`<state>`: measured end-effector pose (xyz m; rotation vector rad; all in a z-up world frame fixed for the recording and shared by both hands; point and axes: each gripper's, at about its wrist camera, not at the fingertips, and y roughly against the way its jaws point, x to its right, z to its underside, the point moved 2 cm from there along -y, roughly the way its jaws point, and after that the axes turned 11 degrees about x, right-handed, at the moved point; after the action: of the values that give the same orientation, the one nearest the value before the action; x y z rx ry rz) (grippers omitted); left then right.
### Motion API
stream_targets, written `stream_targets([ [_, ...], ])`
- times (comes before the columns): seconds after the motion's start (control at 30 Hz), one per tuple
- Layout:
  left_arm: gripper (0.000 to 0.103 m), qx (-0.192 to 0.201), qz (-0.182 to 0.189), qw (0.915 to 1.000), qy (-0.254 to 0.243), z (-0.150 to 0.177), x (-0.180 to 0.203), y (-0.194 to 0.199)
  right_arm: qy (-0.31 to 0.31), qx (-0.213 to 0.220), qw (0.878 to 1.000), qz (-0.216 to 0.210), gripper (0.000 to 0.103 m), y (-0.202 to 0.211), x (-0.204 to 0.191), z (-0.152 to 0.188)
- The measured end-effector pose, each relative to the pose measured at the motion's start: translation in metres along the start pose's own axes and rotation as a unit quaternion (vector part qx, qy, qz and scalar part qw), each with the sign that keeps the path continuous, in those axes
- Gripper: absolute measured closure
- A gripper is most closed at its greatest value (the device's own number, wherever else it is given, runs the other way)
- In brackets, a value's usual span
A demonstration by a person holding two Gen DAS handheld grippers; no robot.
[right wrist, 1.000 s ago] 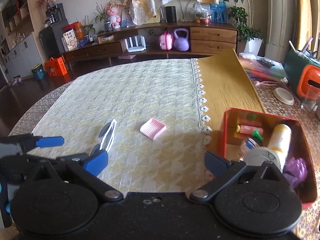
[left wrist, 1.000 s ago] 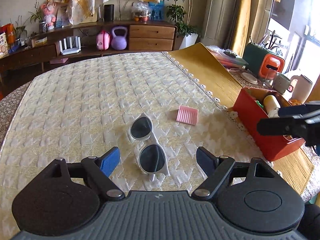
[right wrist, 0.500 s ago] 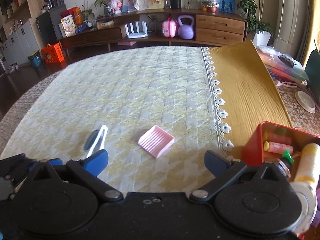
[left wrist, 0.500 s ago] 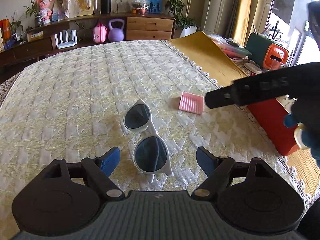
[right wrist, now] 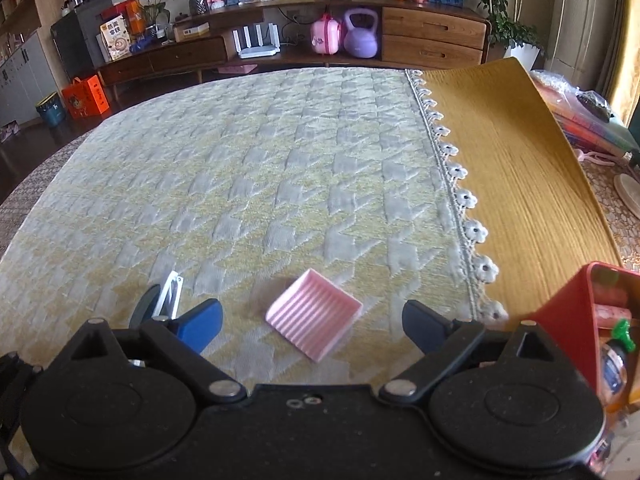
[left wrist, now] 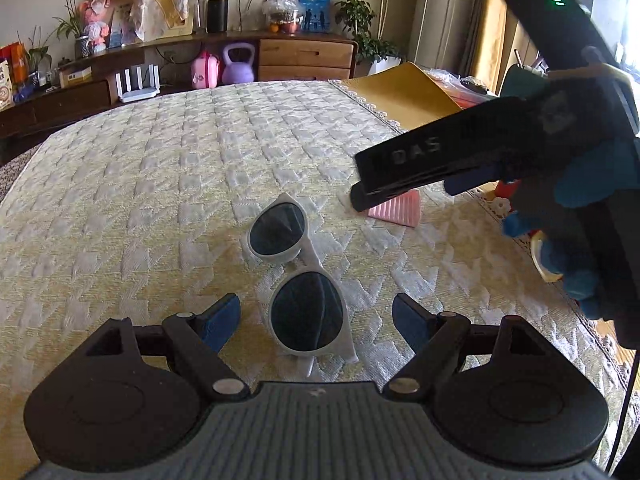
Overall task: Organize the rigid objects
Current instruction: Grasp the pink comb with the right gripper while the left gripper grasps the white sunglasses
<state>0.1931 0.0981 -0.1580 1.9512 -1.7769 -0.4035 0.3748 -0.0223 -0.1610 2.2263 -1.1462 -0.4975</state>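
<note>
White-framed sunglasses (left wrist: 298, 276) lie folded on the quilted table cover, one lens between the open jaws of my left gripper (left wrist: 316, 318). A pink ridged tray (right wrist: 314, 316) lies on the cover between the open jaws of my right gripper (right wrist: 312, 322). In the left wrist view the pink tray (left wrist: 398, 208) is half hidden under the right gripper's black finger (left wrist: 424, 160). The sunglasses' edge (right wrist: 166, 298) shows at the right wrist view's lower left. A red box (right wrist: 592, 320) holding bottles stands at the right.
The quilted cover (right wrist: 260, 180) spans the table, with a mustard cloth (right wrist: 508, 164) to the right. Books and a plate lie beyond it at far right. A sideboard (right wrist: 360, 36) with a purple kettlebell stands behind the table.
My right gripper moved left and forward from the red box until the pink tray sits between its jaws. My left gripper edged closer to the sunglasses.
</note>
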Motion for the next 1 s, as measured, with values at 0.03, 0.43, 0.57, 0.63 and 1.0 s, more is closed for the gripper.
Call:
stream_targets([
  [0.03,0.02,0.001,0.0,1.0,0.0,-0.001,0.0,0.0,0.0,-0.002,1.0,0.007,0.01,-0.002,-0.001,0.0],
  [0.43,0.047,0.008,-0.021,0.9996,-0.015,-0.002,0.001,0.001,-0.008,0.002,0.999,0.042,0.03,-0.013,-0.01,0.001],
  [0.57,0.057,0.011,-0.026,0.9995,-0.015,-0.004,-0.001,0.002,-0.003,0.007,0.999,0.046,0.044,-0.011,-0.011,0.002],
  [0.63,0.058,0.012,-0.026,0.9994,-0.016,-0.004,-0.001,0.002,-0.001,0.009,0.999,0.044,0.048,-0.008,-0.01,0.004],
  [1.0,0.065,0.01,-0.03,0.9993,-0.022,-0.006,0.002,0.001,0.004,0.008,1.0,0.017,0.049,0.025,0.0,0.019],
])
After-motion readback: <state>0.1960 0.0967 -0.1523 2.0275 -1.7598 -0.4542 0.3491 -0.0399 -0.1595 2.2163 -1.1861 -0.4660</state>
